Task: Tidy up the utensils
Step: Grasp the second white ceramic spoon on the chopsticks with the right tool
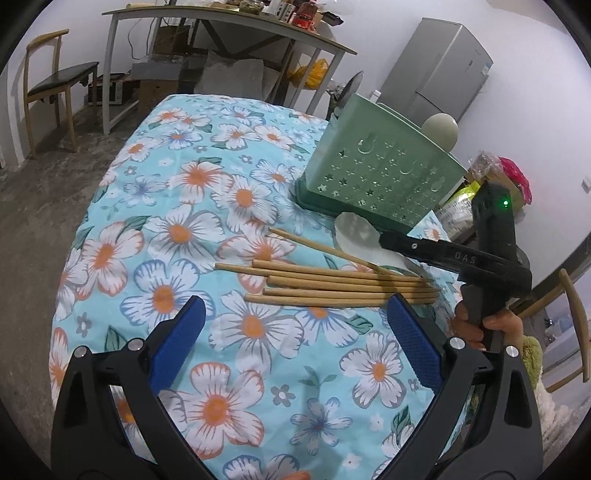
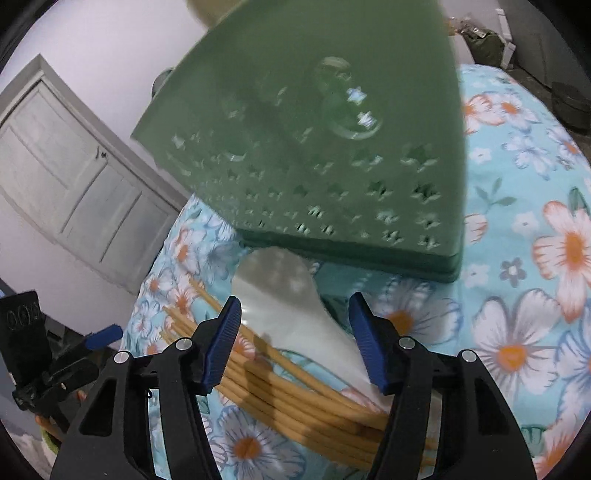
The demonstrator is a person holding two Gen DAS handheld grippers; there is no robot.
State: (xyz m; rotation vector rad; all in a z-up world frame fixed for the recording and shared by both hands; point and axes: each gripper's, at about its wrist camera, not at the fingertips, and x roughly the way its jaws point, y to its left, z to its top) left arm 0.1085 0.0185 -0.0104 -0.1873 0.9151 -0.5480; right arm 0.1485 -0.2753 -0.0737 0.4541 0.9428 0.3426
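Note:
Several wooden chopsticks (image 1: 332,284) lie side by side on the floral cloth, with a white spoon (image 1: 356,232) just behind them. The spoon lies against the base of a green perforated utensil holder (image 1: 376,173). My left gripper (image 1: 297,314) hovers open just in front of the chopsticks, holding nothing. My right gripper (image 1: 388,240) reaches in from the right over the spoon. In the right wrist view my right gripper (image 2: 295,306) is open and straddles the spoon (image 2: 280,288), above the chopsticks (image 2: 280,387) and close to the holder (image 2: 325,147). The pads do not press on the spoon.
The floral cloth (image 1: 177,229) covers a table whose left edge drops to a concrete floor. A chair (image 1: 55,85), a cluttered desk (image 1: 229,22) and a grey fridge (image 1: 439,70) stand behind. A hand (image 1: 506,325) grips the right tool. A white door (image 2: 70,173) shows at the left.

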